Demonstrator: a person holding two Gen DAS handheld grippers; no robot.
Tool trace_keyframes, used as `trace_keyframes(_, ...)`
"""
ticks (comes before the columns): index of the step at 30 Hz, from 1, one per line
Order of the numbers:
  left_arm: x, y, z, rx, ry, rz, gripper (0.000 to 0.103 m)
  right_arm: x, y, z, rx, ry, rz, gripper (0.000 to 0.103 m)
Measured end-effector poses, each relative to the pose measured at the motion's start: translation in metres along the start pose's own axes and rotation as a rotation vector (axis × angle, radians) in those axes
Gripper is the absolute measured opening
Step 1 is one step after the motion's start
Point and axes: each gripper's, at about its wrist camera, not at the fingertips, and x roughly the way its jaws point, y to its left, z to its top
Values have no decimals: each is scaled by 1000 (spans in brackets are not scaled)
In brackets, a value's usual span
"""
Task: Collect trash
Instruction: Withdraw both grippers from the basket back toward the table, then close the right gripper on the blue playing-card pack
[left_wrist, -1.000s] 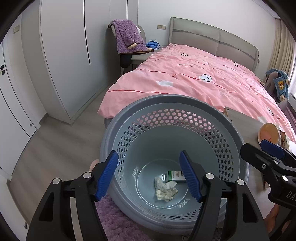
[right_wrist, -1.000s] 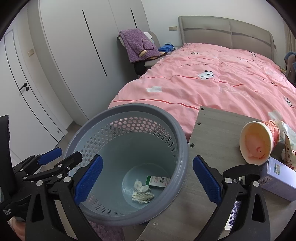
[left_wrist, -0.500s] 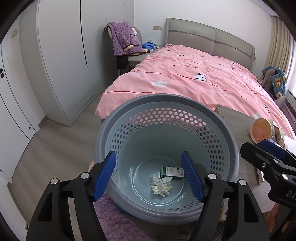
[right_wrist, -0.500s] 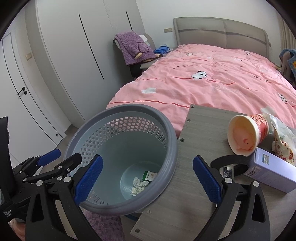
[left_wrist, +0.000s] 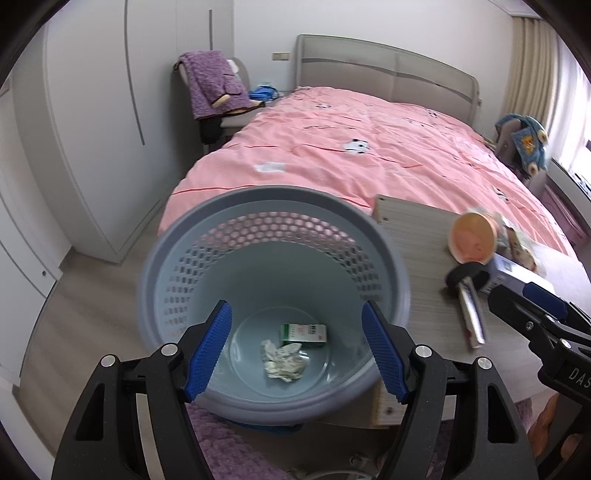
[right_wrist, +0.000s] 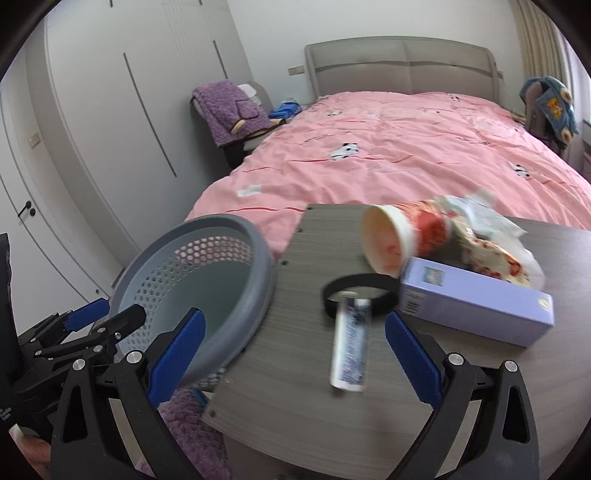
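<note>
Left tongs (left_wrist: 295, 347) spread wide, empty, over grey perforated wastebasket (left_wrist: 177, 266); inside: crumpled tissue (left_wrist: 282, 360), green-and-white carton (left_wrist: 304, 334). Right tongs (right_wrist: 295, 354) spread wide, empty, above table (right_wrist: 288, 398). Blurred tube (right_wrist: 351, 345) at 12 o'clock between them, tip over black band (right_wrist: 360, 282). At 1 o'clock: tipped paper cup (right_wrist: 402, 232), lavender box (right_wrist: 476, 301), wrappers (right_wrist: 491, 243) hard to make out.

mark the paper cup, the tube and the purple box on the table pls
paper cup (right_wrist: 384, 243), right wrist view, inside of its open mouth; it lies on its side.
tube (right_wrist: 351, 343), right wrist view, middle of its flat body.
purple box (right_wrist: 476, 302), right wrist view, its long side face.
</note>
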Motion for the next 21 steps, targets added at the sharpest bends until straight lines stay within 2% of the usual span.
trace_keyframes(11, 0, -67, -6, 100, 26, -91, 70, -34, -67, -26, 94, -22, -100, 96)
trace_keyframes(15, -3, -82, -7, 123, 17, -85, 70, -31, -79, -32, 116, -12, -105, 96)
trace_keyframes(21, -6, -76, -6, 111, 2, -42, 70, -10, -73, -35, 99, 26, -79, 96)
